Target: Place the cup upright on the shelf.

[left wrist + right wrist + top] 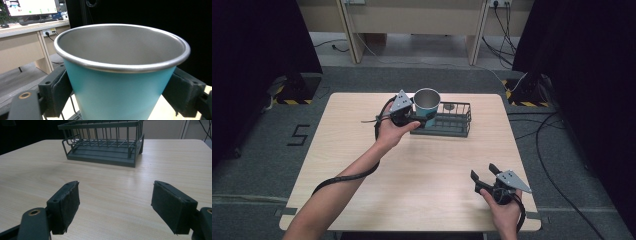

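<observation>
Left claw [418,116] clamping empty teal cup [426,103]

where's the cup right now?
In the high view the teal cup is held upright between the left gripper's jaws, at the left end of the wire basket near the table's far edge.

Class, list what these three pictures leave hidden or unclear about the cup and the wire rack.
- Cup base: left gripper view, cut off by the bottom edge.
- Whether the cup rests in the wire rack or hangs above it: high view, hidden by the left claw.
- Small object in the rack's far corner: high view, too small.
</observation>
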A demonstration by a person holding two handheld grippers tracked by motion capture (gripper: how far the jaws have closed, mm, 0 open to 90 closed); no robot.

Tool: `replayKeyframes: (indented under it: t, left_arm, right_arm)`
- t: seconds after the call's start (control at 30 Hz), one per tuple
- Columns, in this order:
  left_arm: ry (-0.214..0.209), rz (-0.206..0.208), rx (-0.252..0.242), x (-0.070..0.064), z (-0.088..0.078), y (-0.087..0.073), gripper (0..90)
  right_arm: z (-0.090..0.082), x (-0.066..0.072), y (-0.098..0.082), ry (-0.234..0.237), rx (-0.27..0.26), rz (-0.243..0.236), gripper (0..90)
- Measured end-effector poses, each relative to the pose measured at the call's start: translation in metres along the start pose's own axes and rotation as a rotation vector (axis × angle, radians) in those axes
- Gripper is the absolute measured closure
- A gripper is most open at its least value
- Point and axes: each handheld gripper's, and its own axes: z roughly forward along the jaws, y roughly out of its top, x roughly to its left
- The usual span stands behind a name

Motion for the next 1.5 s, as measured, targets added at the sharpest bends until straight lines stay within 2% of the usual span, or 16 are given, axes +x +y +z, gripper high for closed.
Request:
replayKeyframes:
  t: [0.8, 1.5]
  left_arm:
    - [0.03, -0.015, 0.015, 0.007, 0.027, 0.008, 15.6]
    - [0.073, -0.037, 0.055, 0.018, 0.053, 0.002, 15.6]
  right_arm:
    - [0.001, 0.0, -0.001, 0.002, 0.0, -0.003, 23.2]
    - [0.0, -0.001, -0.002, 0.006, 0.006, 0.0, 23.3]
